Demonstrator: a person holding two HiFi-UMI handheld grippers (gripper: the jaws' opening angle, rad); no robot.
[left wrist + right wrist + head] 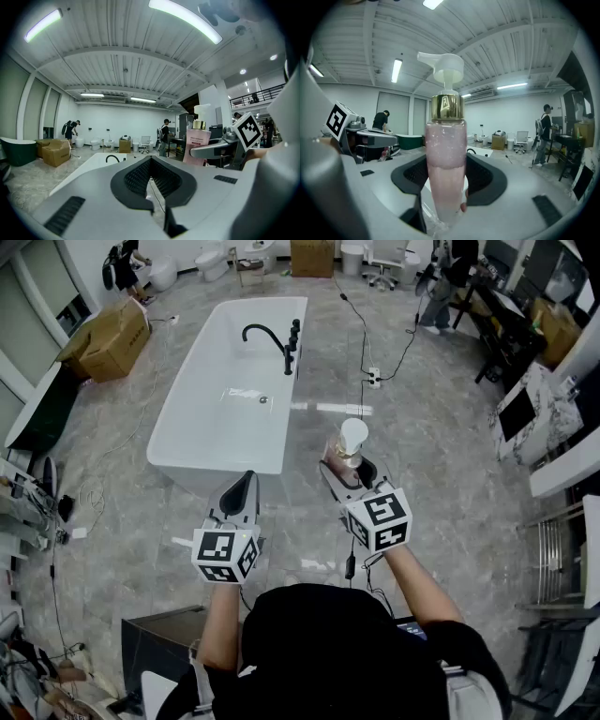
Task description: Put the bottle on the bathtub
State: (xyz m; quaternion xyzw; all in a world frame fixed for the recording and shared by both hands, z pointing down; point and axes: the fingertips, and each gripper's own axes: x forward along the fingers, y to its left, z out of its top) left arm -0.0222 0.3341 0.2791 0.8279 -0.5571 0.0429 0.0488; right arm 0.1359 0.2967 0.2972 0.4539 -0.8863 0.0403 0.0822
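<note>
A pink pump bottle (352, 448) with a white pump head and gold collar stands upright between the jaws of my right gripper (352, 463), which is shut on it. The bottle (446, 154) fills the middle of the right gripper view. It is held over the floor, just right of the near right corner of the white bathtub (216, 463). A black faucet (277, 338) stands on the tub's right rim. My left gripper (242, 486) hovers at the tub's near end, shut and holding nothing. In the left gripper view the bottle (198, 143) shows to the right.
A cardboard box (108, 338) lies left of the tub. A power strip (373, 378) with cables lies on the marble floor to the tub's right. People, toilets and chairs are at the far end. Desks and white counters (539, 418) line the right side.
</note>
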